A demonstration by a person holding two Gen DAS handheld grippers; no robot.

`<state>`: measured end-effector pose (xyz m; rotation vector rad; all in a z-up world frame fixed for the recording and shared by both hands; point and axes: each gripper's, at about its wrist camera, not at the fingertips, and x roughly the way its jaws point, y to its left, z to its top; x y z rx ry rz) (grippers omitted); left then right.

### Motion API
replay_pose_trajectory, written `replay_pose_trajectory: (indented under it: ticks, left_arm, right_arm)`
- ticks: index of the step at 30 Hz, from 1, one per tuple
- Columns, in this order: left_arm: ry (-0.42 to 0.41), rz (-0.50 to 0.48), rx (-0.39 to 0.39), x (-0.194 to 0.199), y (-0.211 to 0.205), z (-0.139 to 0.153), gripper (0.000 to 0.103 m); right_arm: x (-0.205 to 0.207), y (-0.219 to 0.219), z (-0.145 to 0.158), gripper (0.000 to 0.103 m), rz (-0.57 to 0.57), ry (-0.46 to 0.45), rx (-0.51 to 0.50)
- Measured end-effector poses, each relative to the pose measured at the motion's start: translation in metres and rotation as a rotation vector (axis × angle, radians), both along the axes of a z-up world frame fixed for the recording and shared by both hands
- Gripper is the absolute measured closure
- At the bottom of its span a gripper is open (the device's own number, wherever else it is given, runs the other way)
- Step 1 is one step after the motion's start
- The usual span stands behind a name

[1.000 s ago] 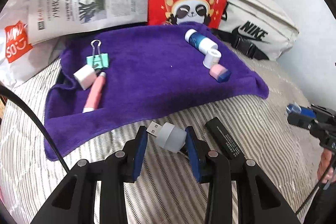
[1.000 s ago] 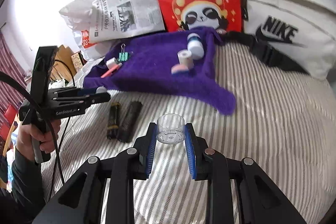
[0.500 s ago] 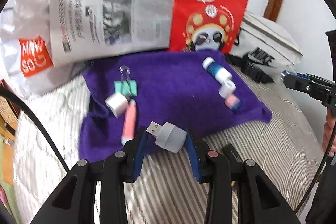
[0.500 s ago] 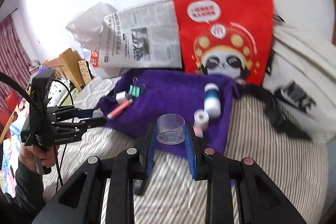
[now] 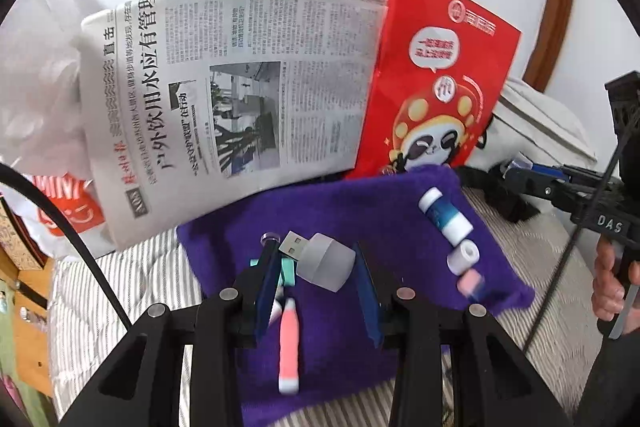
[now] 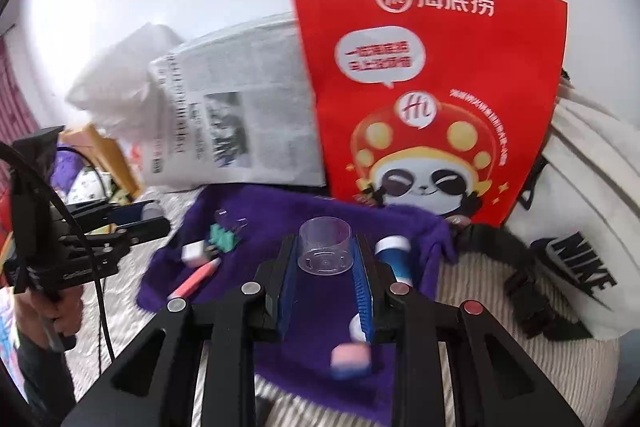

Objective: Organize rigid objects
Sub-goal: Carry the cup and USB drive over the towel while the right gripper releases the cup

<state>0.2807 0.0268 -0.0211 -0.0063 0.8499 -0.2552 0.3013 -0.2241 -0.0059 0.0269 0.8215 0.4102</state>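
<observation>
As both loads hung over the purple cloth at frame centre, presumably for sorting there, the left tongs gripped a USB plug and the right tongs clamped a clear cup.

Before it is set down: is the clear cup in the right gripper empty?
Empty. The clear cup shows its bare moulded base and the purple cloth through its walls.

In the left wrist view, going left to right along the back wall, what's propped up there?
White plastic bag → newspaper → red paper bag → white fabric bag.
</observation>
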Motion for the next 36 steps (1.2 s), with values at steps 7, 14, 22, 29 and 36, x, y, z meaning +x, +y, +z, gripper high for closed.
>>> replay_pose_trajectory:
  ticks: [7, 14, 22, 29, 36]
  left_arm:
    - [0.032, 0.001, 0.014, 0.016, -0.002, -0.022, 0.068]
    - [0.063, 0.024, 0.020, 0.022, 0.004, -0.035, 0.068]
    - [0.070, 0.028, 0.026, 0.024, 0.009, -0.040, 0.068]
    - [0.094, 0.036, 0.001, 0.029, 0.017, -0.048, 0.068]
    - [0.106, 0.026, 0.001, 0.029, 0.016, -0.054, 0.068]
  right_arm:
    - [0.026, 0.003, -0.036, 0.076, -0.007, 0.079, -0.013]
    - [0.036, 0.016, -0.066, 0.076, 0.024, 0.120, -0.060]
    - [0.051, 0.036, -0.100, 0.076, 0.055, 0.196, -0.103]
    - [0.055, 0.040, -0.125, 0.076, 0.024, 0.216, -0.161]
    - [0.051, 0.046, -0.127, 0.076, 0.031, 0.216, -0.173]
